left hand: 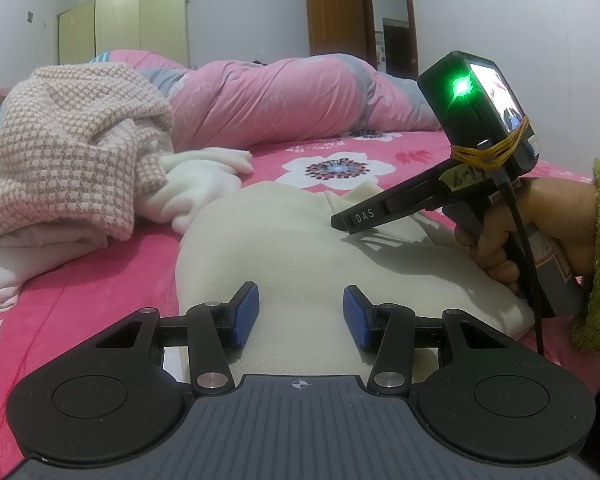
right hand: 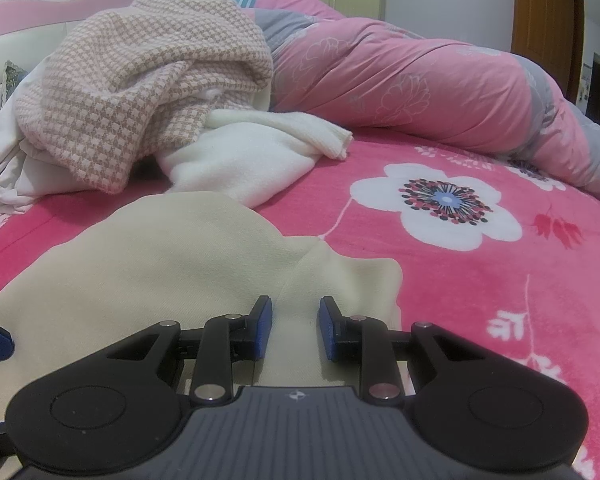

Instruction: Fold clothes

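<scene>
Cream twill garment, smooth and rounded at its fold, lies on the fuzzy pink floral bedsheet, with left gripper and right gripper both over it, blue ribbed pads apart, clamping nothing.

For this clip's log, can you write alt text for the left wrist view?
The left gripper, jaws open, sits over a cream garment on a pink flowered bed. At right, a hand holds the right gripper on the garment.
</scene>
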Available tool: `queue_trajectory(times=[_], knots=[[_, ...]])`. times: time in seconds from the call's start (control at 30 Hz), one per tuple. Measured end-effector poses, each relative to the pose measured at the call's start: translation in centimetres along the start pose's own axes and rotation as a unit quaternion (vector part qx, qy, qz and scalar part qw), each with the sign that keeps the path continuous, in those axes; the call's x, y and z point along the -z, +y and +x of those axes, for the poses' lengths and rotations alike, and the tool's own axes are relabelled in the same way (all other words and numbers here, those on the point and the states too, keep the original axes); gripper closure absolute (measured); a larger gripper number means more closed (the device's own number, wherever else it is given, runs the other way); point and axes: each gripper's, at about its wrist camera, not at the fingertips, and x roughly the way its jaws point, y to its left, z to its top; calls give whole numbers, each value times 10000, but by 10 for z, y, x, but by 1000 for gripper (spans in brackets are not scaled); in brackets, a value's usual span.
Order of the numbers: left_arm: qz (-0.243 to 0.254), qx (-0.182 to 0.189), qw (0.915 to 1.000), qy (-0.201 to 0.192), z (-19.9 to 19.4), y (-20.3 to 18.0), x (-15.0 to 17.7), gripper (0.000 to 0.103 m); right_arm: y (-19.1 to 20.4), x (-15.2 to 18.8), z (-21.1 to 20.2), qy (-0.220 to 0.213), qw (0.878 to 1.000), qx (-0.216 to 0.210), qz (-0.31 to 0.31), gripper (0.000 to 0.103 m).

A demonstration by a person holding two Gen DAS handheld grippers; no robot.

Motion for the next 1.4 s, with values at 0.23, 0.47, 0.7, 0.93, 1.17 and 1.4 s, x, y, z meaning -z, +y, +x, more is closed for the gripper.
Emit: queue_trajectory(times=[0.23,0.47,0.7,0.93,1.17,1.4], knots=[[-359,267,9989,-130,-14,9,-6,56,0,0,1,1,10000,3,-1,76],[-108,88,9998,-174,-24,8,-3,56,-1,1,1,-7,10000,-13,13,76],[-252,70,9996,-140,-22,9,7,56,-2,-4,0,85,9999,-52,18,75],[-374,123,9991,-177,-23,12,11,56,-1,-36,-26,2,9991,-306,286,68],[-532,199,9981,-219,-24,16,14,55,47,-68,-24,-115,9904,-1374,-76,69],[-579,233,9978,-219,-23,20,15,55,69,-58,58,606,9860,-1556,10,68]])
